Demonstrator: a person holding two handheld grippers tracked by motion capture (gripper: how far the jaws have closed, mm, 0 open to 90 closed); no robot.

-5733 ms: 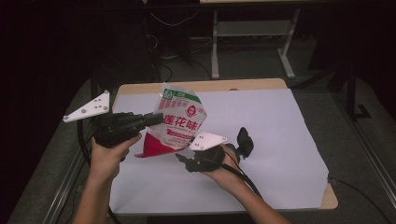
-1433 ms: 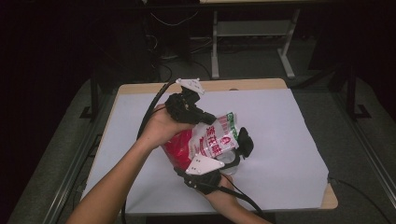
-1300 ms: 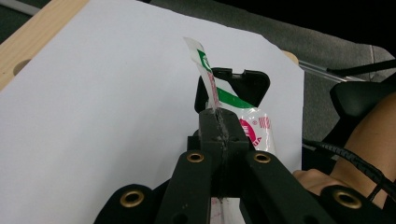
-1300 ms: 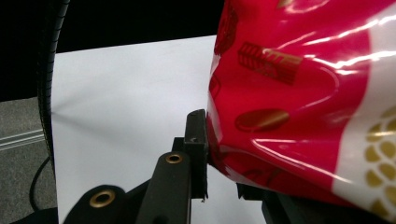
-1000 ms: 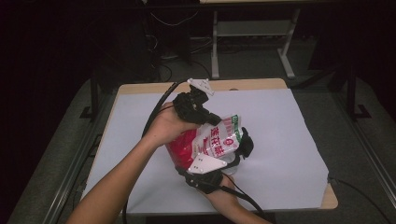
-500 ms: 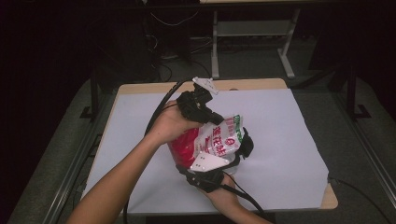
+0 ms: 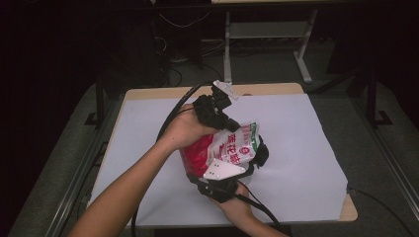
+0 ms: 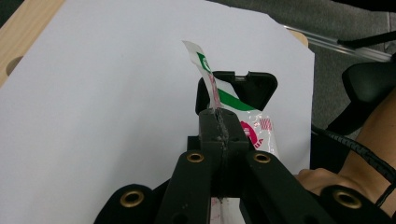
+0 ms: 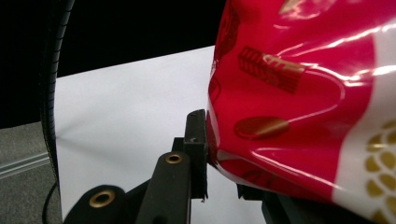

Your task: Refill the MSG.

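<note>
A red and white snack bag (image 7: 232,148) with printed characters stands tilted over the white paper. My right gripper (image 7: 234,165) comes from below, shut around the bag's lower body; one black jaw (image 7: 261,150) shows at the bag's right side. In the right gripper view, the left pad (image 9: 196,140) presses the red film of the bag (image 9: 303,93), and the other jaw is hidden behind it. My left gripper (image 7: 236,127) reaches in from the far left and is shut on the bag's top seam. The left gripper (image 8: 219,116) pinches the bag's white-green strip (image 8: 205,70).
White paper (image 7: 306,148) covers the wooden table (image 7: 346,215), whose edges show at the back and right. Black cables trail from both grippers across the paper. A metal frame (image 7: 267,34) and more cables stand on the dark floor behind the table.
Several seconds back the left gripper was at the bag's left; it now clamps the top seam from the far side. Over the last second the hands and bag barely shifted.
</note>
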